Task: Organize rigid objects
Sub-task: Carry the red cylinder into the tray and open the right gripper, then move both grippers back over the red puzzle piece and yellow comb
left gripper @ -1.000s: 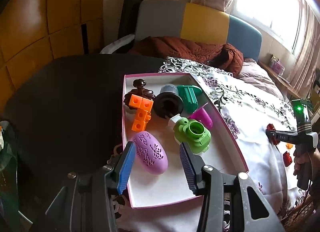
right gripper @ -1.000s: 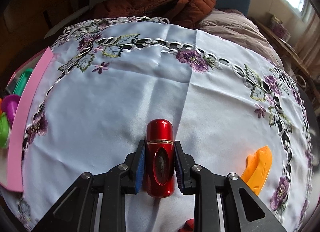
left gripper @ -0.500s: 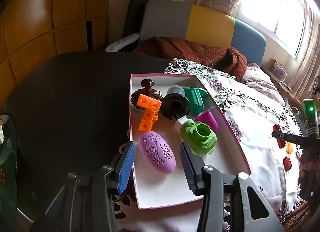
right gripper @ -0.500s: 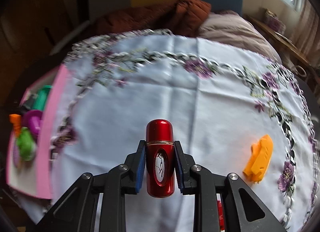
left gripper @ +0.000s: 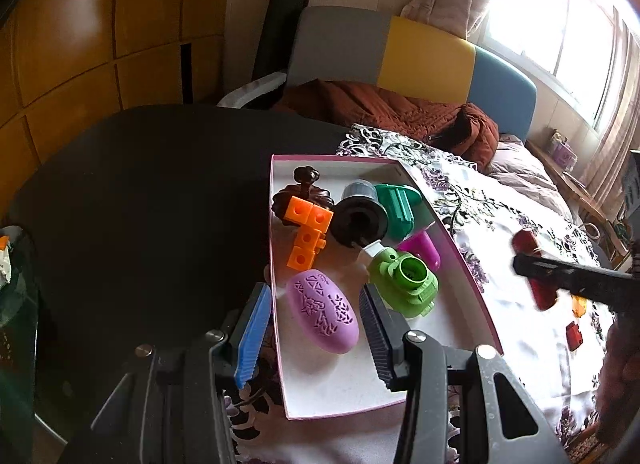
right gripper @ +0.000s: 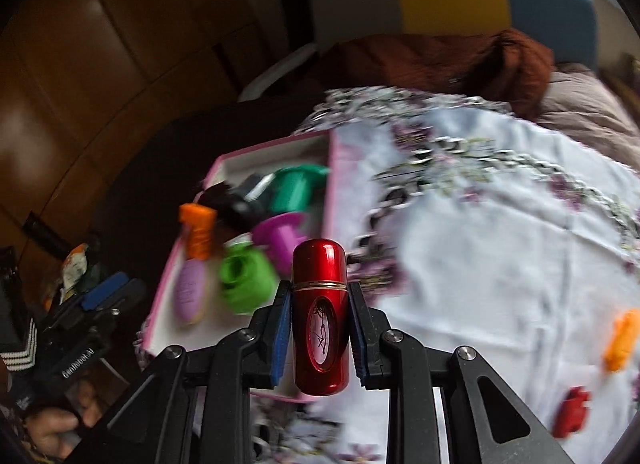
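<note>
White embroidered tablecloth (right gripper: 500,248) under right gripper (right gripper: 320,328) clamping red bottle (right gripper: 320,316); left gripper (left gripper: 316,328) wide.

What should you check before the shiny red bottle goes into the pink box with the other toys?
1. Grip: right gripper is shut on the shiny red cylindrical bottle, a pad on each side: ok.
2. Free floor space in the pink-rimmed white box, near end: ok.
3. Left gripper is open, over the box's near left edge, by the purple patterned egg: not ok, could crowd the drop.
4. Bottle over the box: cannot tell, view blurred.
5. Orange piece and red piece lie on the floral tablecloth: not ok.
</note>
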